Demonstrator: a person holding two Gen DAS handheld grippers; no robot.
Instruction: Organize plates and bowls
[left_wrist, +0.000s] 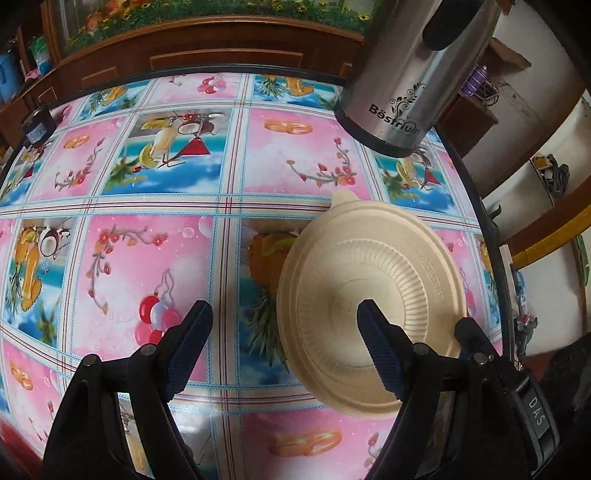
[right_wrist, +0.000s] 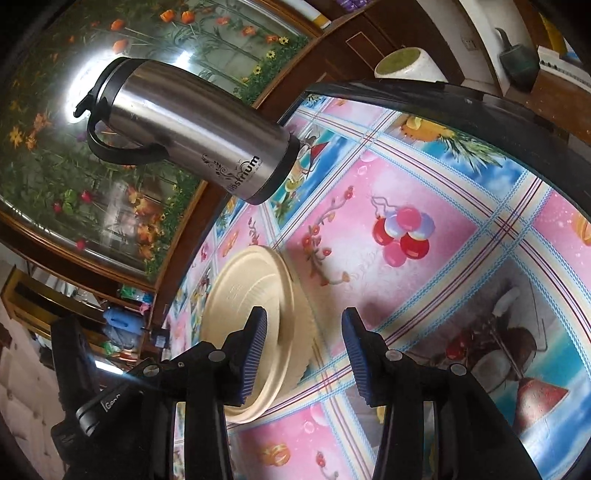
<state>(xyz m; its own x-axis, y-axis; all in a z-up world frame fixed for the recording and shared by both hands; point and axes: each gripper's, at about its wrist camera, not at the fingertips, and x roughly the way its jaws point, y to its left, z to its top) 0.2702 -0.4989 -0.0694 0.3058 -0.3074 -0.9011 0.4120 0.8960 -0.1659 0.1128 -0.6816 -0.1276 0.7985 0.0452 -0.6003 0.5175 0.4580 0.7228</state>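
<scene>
One cream plate (left_wrist: 369, 291) lies upside down on the table (left_wrist: 147, 258), with what seems a second, scallop-edged plate (right_wrist: 306, 332) beneath it. One steel flask (left_wrist: 417, 74) stands near the far edge. Two claws show.

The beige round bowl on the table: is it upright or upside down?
Upside down: the beige round bowl shows its ribbed underside facing up, its rim on the tablecloth.
</scene>
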